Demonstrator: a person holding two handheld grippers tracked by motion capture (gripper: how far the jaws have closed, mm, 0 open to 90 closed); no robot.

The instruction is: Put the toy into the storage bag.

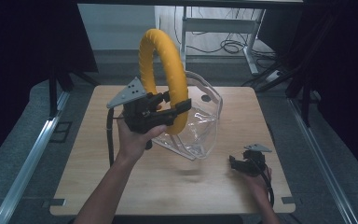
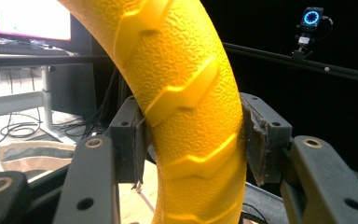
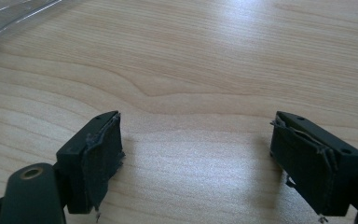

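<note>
Light wooden table in a dim room; yellow ring held aloft over it.

Table: square, pale wood grain, dark curtains at 9 and 3 o'clock, a desk frame with floor cables beyond at 12 o'clock. Clear plastic basin-shaped container: sits on the table just past centre, toward 1 o'clock, tilted, rim uppermost. Yellow textured rubber ring with raised chevron ribs: upright, off the table, directly in front of the container and overlapping it in the high view. Left gripper: raised at centre, jaws pinching the ring's lower right arc; the left gripper view shows both pads pressed against the ring from either side. Right gripper: low near the table at 4 o'clock, well apart from the container; jaws spread wide over bare wood, nothing between the pads.
</note>
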